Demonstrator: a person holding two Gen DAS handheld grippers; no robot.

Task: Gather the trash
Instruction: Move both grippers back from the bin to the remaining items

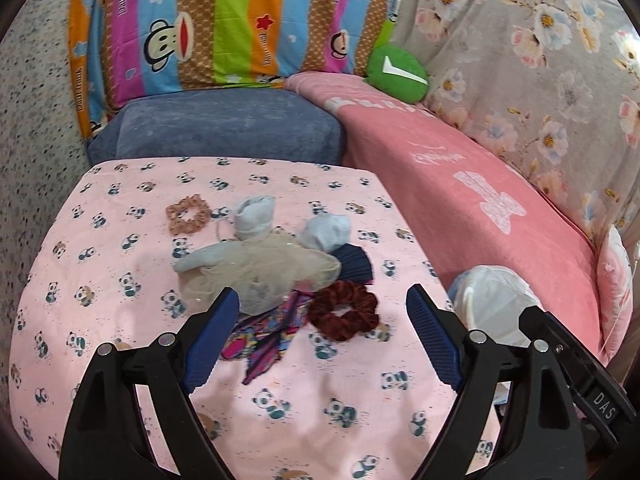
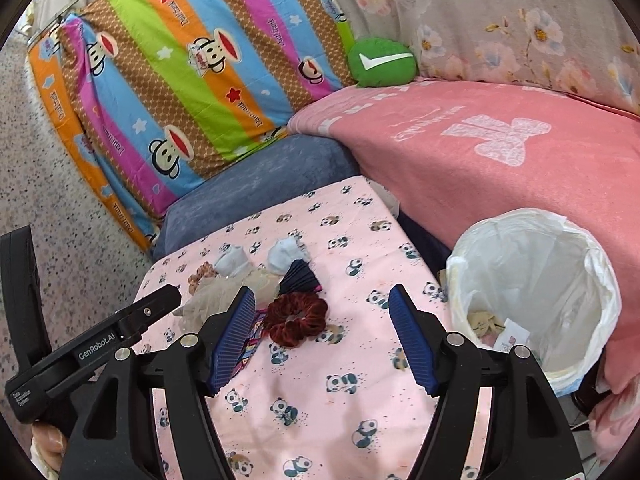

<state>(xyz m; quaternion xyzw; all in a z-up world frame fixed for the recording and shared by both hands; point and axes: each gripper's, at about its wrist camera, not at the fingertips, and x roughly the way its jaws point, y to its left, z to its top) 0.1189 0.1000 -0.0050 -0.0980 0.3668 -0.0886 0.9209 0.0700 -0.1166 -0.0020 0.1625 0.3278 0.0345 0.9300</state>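
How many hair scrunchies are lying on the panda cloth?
2. The dark red scrunchie lies at the near edge of the pile; the light pink scrunchie lies at its far left. Others may be hidden under the pile.

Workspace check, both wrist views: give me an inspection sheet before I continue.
Surface: panda-print cloth, pink, covering a low table.
Job's things: lined trash bin right of the table, paper scraps inside.
Clutter: dark red scrunchie, beige scrunchie, two pale blue socks, sheer beige fabric, pleated navy piece, patterned cloth, piled mid-table.
Grippers: left claw open, empty; right claw open, empty.
Cables: nothing seen.
Surroundings: pink blanket, striped monkey-print bedding, green cushion, blue cushion.
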